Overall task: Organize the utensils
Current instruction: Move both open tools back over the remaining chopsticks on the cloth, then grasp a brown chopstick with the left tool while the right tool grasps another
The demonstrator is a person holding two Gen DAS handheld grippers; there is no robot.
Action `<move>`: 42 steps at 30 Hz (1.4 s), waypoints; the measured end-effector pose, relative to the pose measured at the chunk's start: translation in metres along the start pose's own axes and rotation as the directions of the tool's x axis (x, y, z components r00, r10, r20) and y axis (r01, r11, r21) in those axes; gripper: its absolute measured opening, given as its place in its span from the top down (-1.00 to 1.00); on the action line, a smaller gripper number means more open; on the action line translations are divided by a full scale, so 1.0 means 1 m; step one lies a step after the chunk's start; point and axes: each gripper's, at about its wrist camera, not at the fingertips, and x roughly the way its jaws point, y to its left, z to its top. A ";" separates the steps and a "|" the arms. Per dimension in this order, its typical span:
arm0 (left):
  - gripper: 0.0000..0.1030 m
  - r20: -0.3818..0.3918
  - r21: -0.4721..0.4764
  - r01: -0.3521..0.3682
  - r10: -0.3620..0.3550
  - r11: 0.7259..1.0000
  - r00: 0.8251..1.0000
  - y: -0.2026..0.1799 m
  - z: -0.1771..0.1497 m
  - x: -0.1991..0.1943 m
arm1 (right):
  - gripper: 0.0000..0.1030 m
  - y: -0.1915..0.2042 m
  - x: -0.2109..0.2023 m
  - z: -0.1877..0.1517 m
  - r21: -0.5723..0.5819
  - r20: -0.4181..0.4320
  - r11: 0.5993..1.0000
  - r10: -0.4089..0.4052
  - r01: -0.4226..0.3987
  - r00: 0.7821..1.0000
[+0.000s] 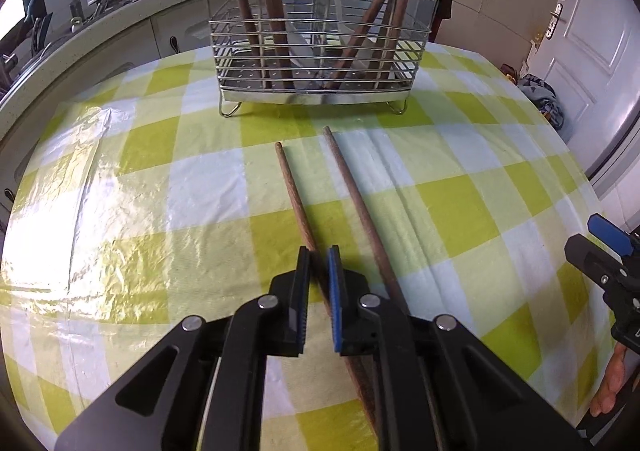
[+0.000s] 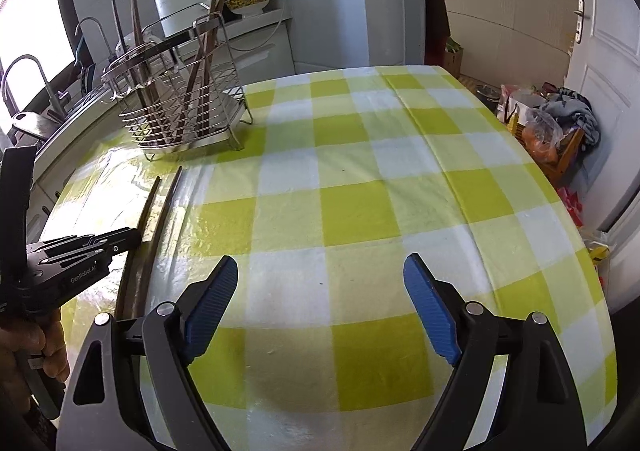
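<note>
The left gripper (image 1: 319,251) has its jaws nearly shut around one wooden chopstick (image 1: 294,195), its mate (image 1: 352,195) just right of them. Light, stiff and slick, it probably pivots unless held mid-shaft. The right gripper (image 2: 320,271) gapes wide, holding nothing; the wire rack (image 1: 320,31) stands ahead.

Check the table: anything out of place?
Two wooden chopsticks lie loose on the checked cloth before the wire rack; the others stand inside it. The left gripper closes around one.
</note>
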 end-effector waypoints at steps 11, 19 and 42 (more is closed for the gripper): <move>0.83 0.013 -0.058 -0.029 0.030 0.998 0.999 0.073 -0.014 -0.014 | -0.54 0.090 0.040 0.010 -0.124 -0.070 0.990 0.066 -0.074 0.995; 0.83 0.030 -0.079 -0.025 0.028 0.997 0.999 0.107 -0.022 -0.022 | -0.16 0.125 0.065 0.019 -0.177 -0.113 0.983 0.026 -0.046 0.993; 0.86 0.034 -0.048 -0.018 0.020 0.999 0.999 0.096 -0.027 -0.026 | 0.83 0.139 0.067 0.020 -0.207 -0.123 0.974 0.068 -0.092 0.990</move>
